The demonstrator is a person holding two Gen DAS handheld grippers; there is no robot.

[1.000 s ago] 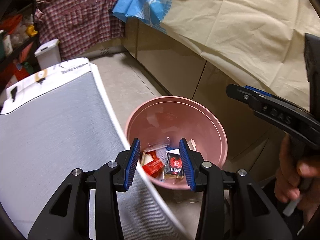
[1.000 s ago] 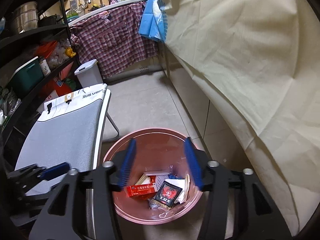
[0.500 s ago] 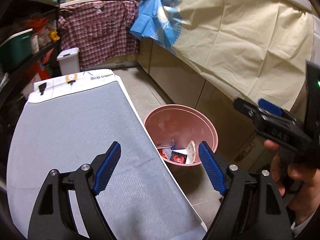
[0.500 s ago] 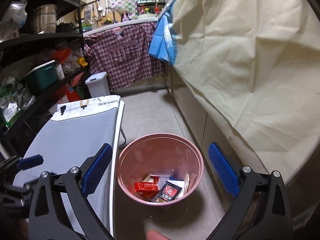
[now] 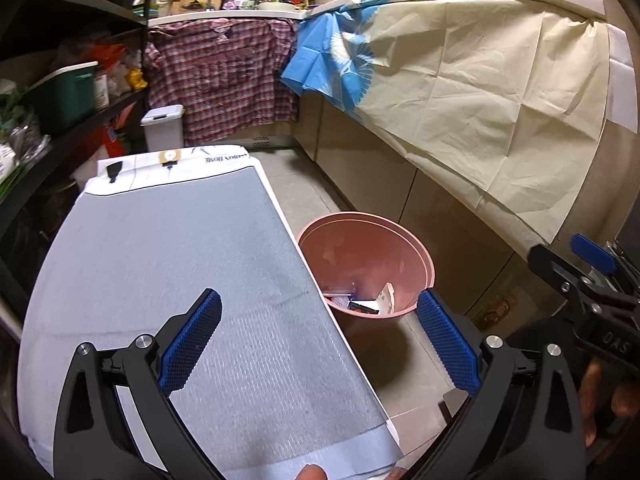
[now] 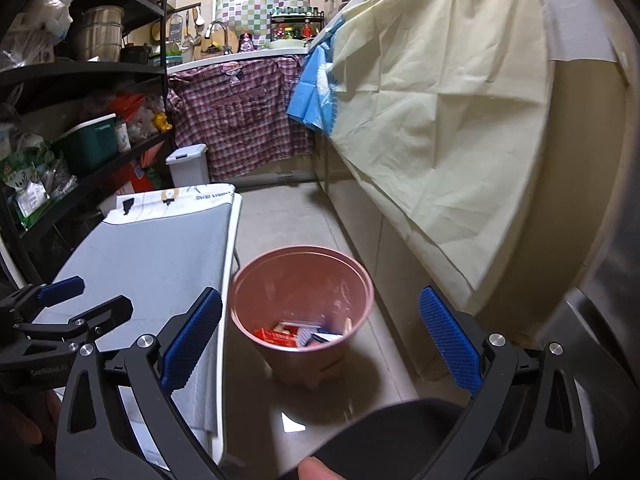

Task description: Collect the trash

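With wrappers and cartons (image 6: 298,334) lying at the bottom of the pink bin (image 6: 340,264) on the floor just right of the grey table (image 5: 168,248), left gripper (image 5: 318,344) and right gripper (image 6: 320,340) gape wide, empty, presumably because collecting seems finished.

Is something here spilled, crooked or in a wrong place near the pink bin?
Nothing stands out. The pink bin stands upright on the floor beside the grey board, and the wrappers all lie inside it. No trash shows on the floor around it. Both tongs, left and right, are open and hold nothing.
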